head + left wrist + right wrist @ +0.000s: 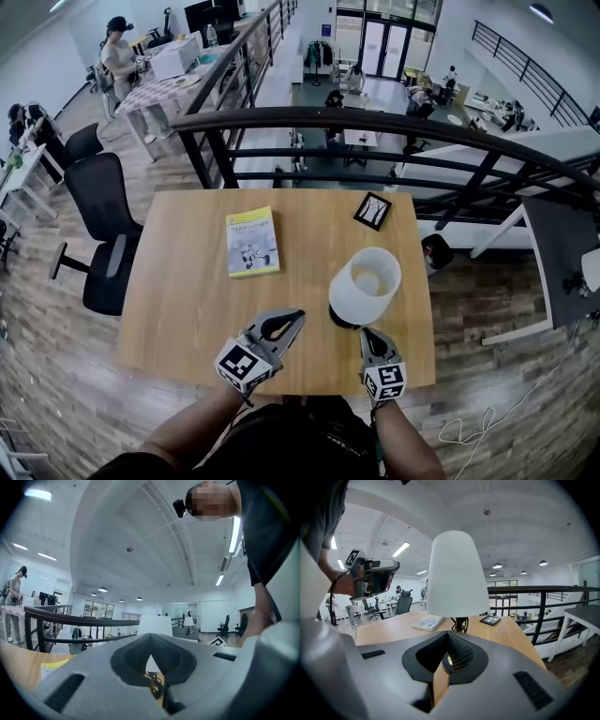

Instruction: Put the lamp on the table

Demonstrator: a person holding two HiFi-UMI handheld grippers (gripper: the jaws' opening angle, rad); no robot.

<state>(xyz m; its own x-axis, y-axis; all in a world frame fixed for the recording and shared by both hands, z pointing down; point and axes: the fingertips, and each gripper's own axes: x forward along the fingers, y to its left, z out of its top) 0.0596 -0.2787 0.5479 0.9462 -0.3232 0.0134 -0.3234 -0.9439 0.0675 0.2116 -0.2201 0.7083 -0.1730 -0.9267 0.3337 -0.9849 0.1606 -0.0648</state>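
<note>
Right, both forearms reach in over the near edge of the wooden table, a gripper in each hand. See the left gripper: it lies about level and angles across toward the lamp, jaws pressed together on nothing. Now the right gripper tips slightly downward, nose close to the lamp's foot, jaws likewise together and empty. That lamp stands upright on the table's near right part, white shade open at the top, cord bunched round its dark stem. A yellow book lies flat mid-table, and a small black frame lies beyond the lamp.
</note>
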